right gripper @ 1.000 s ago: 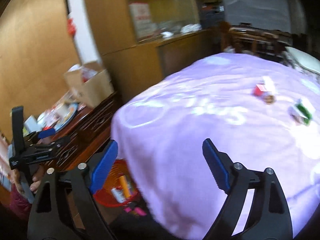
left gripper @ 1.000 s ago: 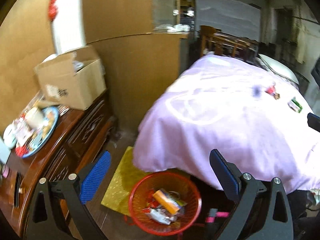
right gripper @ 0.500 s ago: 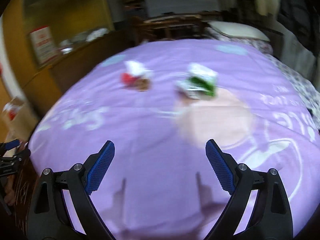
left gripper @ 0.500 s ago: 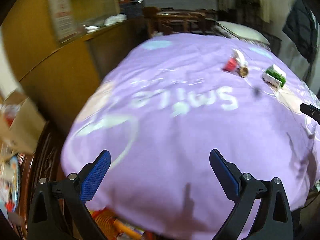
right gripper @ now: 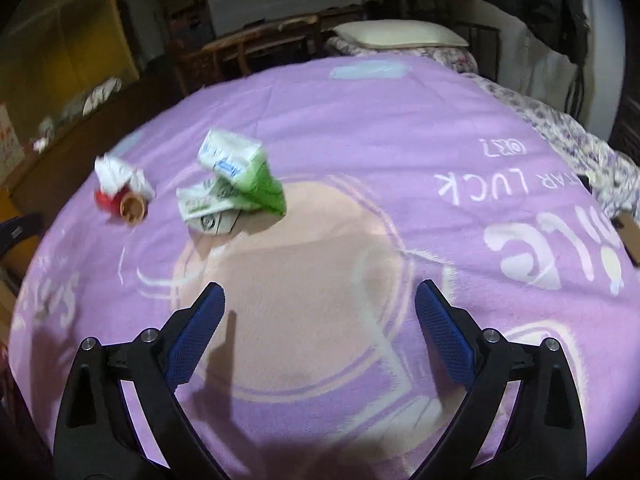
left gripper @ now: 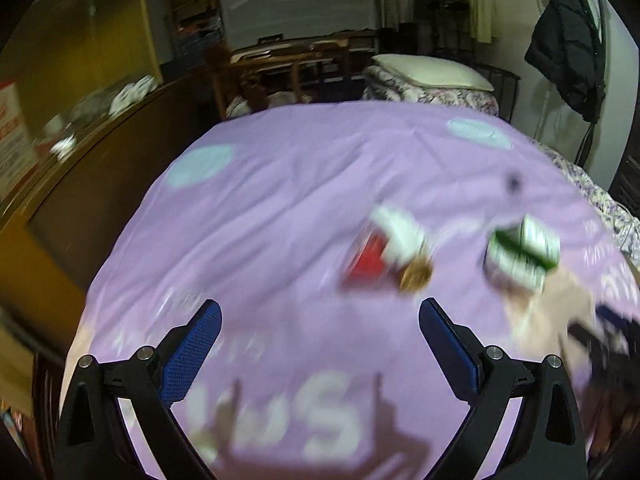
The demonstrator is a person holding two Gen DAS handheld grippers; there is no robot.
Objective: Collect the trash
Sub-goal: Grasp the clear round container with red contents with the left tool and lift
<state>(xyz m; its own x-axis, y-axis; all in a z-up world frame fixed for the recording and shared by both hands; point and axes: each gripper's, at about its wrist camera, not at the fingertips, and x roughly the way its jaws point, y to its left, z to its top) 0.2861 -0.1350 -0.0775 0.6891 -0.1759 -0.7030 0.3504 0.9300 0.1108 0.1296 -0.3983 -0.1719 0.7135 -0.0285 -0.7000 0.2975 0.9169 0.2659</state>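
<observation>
Two trash items lie on the purple printed bedspread (right gripper: 360,128): a crumpled green-and-white paper carton (right gripper: 232,182) at 11 o'clock of the right claw (right gripper: 318,312), and a red-and-white wrapper with brown cup (right gripper: 122,196) at 10. Only the right view shows them sharp; the left view blurs them at 1 o'clock of the left claw (left gripper: 320,326). Both claws tilt downward over the bed, empty; the right claw's jaws have just been opening, now wide, and the left claw's jaws stand wide.

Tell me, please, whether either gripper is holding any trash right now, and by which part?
Nothing is held: the left gripper and right gripper are open and empty above the purple blanket.
</observation>
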